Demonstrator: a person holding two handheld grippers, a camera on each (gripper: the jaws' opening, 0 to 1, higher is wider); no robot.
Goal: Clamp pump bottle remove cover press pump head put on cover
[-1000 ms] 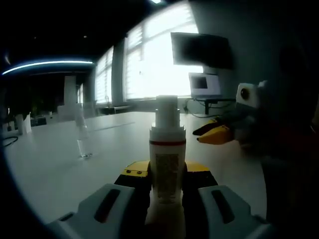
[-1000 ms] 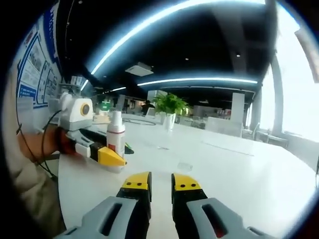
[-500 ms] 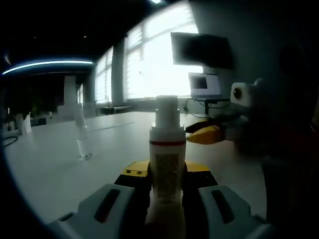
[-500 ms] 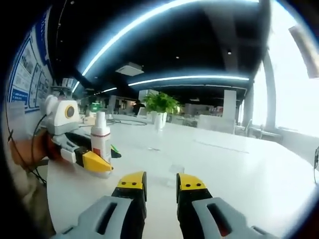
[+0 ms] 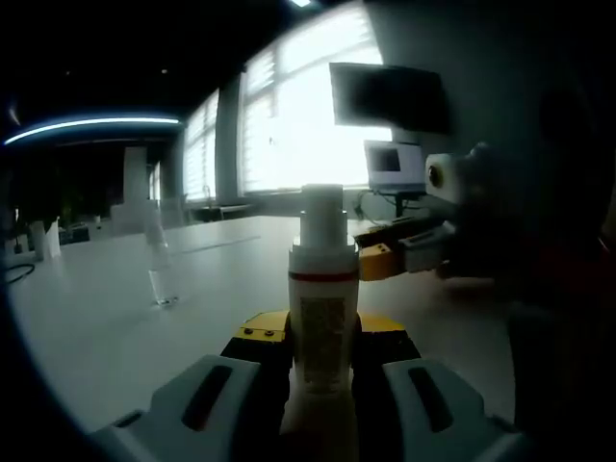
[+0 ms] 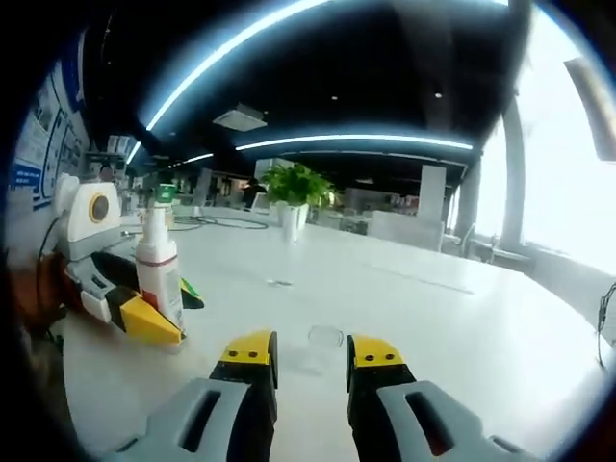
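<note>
A white pump bottle (image 5: 323, 289) with a red band stands upright on the table, and my left gripper (image 5: 323, 337) is shut on its body. Its pump head (image 5: 322, 214) is bare. In the right gripper view the same bottle (image 6: 159, 268) and the left gripper (image 6: 142, 318) are at the left. The clear cover (image 5: 160, 277) stands on the table left of the bottle; it is the faint clear shape (image 6: 325, 336) just beyond my right gripper (image 6: 313, 352). That gripper is open with nothing between its jaws. Its yellow tips (image 5: 377, 261) sit close to the right of the bottle's neck.
The white table (image 6: 462, 318) stretches wide toward windows. A potted plant (image 6: 292, 188) stands at its far side. A monitor and a laptop (image 5: 395, 164) sit behind the bottle by the wall. A person's hand (image 6: 34, 289) holds the left gripper.
The right gripper has moved left toward the bottle's neck in the left gripper view. Its jaws have spread a little wider. The bottle and the left gripper have stayed still.
</note>
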